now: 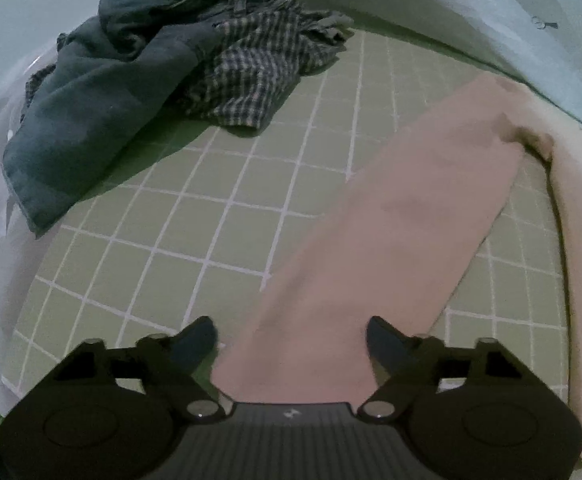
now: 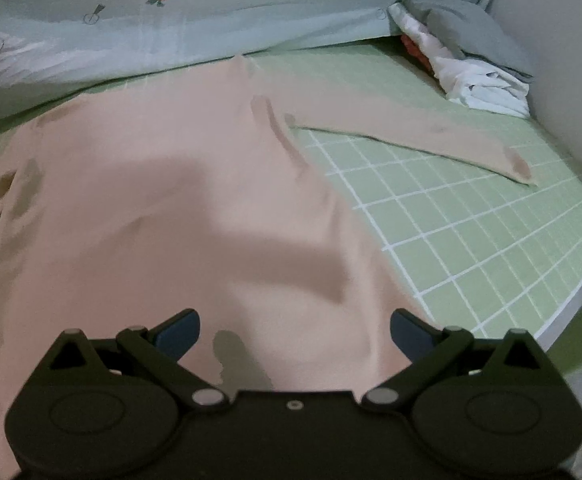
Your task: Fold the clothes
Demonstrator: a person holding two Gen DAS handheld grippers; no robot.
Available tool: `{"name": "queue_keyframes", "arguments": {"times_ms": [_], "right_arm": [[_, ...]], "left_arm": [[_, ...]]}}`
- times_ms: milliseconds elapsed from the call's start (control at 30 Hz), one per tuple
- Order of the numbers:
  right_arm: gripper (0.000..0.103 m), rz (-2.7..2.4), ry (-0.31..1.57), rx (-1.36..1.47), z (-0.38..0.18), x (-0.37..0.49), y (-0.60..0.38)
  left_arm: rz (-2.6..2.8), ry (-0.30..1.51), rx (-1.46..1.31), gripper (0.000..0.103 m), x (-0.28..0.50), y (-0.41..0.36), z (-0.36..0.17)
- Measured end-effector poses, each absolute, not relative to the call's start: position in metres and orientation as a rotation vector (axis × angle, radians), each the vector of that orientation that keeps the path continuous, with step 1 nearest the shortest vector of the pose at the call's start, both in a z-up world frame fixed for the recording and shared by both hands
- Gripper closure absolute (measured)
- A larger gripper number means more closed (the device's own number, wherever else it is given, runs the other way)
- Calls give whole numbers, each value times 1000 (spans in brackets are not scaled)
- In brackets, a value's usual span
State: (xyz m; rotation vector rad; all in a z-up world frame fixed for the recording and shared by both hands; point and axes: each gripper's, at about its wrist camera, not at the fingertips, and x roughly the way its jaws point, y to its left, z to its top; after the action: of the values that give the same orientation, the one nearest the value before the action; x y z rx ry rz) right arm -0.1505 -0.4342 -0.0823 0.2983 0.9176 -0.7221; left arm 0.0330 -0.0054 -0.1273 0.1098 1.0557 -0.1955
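Now both grippers, left gripper and right gripper, hang spread, holding nothing, over the pink top; probably pinch each sleeve near its cuff and fold it flat.

A long-sleeved top lies spread flat on the bed, its body near and to the left, one sleeve stretched out to the right. Behind it a pillow runs along the far edge. A heap of folded cloth sits in the far right corner. In the left wrist view, the other sleeve runs from near to far, and a pile of crumpled clothes lies far left of it.
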Motion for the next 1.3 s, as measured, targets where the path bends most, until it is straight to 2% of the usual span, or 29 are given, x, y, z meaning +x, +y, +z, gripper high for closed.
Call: {"name": "queue_keyframes", "arguments": {"times_ms": [67, 133, 167, 200, 433, 767, 867, 933, 1000, 1033, 1300], "right_arm": [[0, -713, 911, 304, -82, -150, -438], [0, -701, 908, 299, -81, -149, -443], [0, -696, 905, 298, -81, -149, -446], [0, -690, 903, 296, -81, -149, -450], [0, -679, 880, 317, -80, -155, -500], [0, -705, 853, 358, -78, -181, -593], [0, -705, 847, 359, -78, -180, -609], [0, -705, 843, 360, -78, -180, -619], [0, -698, 839, 354, -79, -178, -625], [0, -687, 837, 343, -79, -175, -623], [0, -525, 844, 271, -83, -122, -557]], "left_arm": [[-205, 1051, 108, 44, 33, -10, -126], [-210, 1051, 97, 67, 33, -14, -123], [-209, 1056, 85, 75, 34, -17, -123], [-216, 1066, 62, 92, 35, -21, -122], [-260, 997, -5, 92, 34, -77, -95], [-497, 857, -51, 92, 21, -233, -45], [-550, 875, -49, 76, 12, -272, -47], [-545, 890, -34, 44, 5, -282, -51], [-512, 885, -20, 26, 0, -277, -51], [-485, 879, -18, 22, -1, -271, -50], [-288, 909, -11, 18, 4, -196, -59]]}}
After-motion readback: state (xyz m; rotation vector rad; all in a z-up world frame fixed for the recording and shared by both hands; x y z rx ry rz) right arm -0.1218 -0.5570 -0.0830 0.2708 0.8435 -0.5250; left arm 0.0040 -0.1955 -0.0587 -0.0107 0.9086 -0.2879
